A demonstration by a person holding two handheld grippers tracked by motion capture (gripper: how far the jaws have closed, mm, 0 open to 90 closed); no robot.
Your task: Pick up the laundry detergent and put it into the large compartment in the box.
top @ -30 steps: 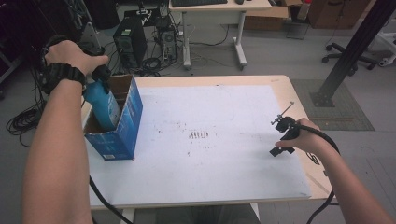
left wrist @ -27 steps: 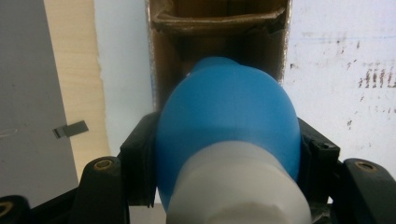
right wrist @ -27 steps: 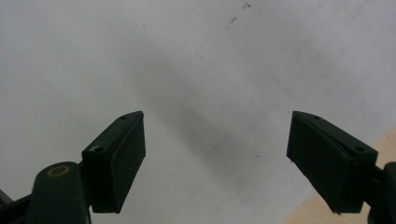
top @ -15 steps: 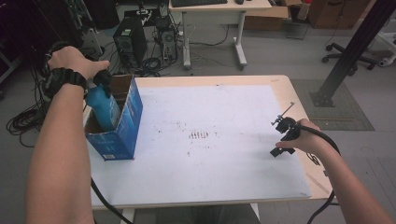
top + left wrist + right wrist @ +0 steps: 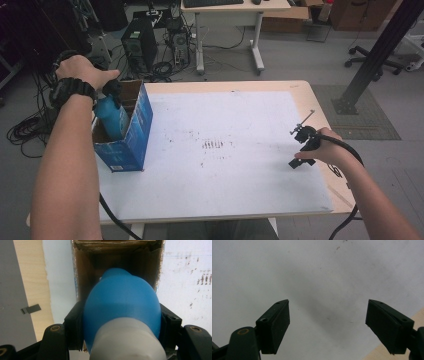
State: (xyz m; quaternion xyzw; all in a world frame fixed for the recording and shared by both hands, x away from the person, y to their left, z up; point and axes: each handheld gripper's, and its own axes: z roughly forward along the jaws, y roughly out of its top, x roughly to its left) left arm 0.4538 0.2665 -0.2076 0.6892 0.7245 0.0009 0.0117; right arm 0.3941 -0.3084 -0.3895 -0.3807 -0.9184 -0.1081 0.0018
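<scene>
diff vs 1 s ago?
Small change: the left hand has drifted slightly left and toward the table's far side over the blue box, left gripper staying clamped on the blue bottle. Box unmoved; right gripper stayed open above the white mat.

We see the broad white middle of the table [image 5: 235, 170] lying bare between our two hands, open for passage. At our left edge the blue cardboard box [image 5: 131, 131] stands as the one obstacle; its walls close tight around the blue bottle [image 5: 121, 305], which takes up most of the opening, leaving little room beside it. The right gripper [image 5: 302, 149] hovers near the right edge, jaws spread wide over bare surface
</scene>
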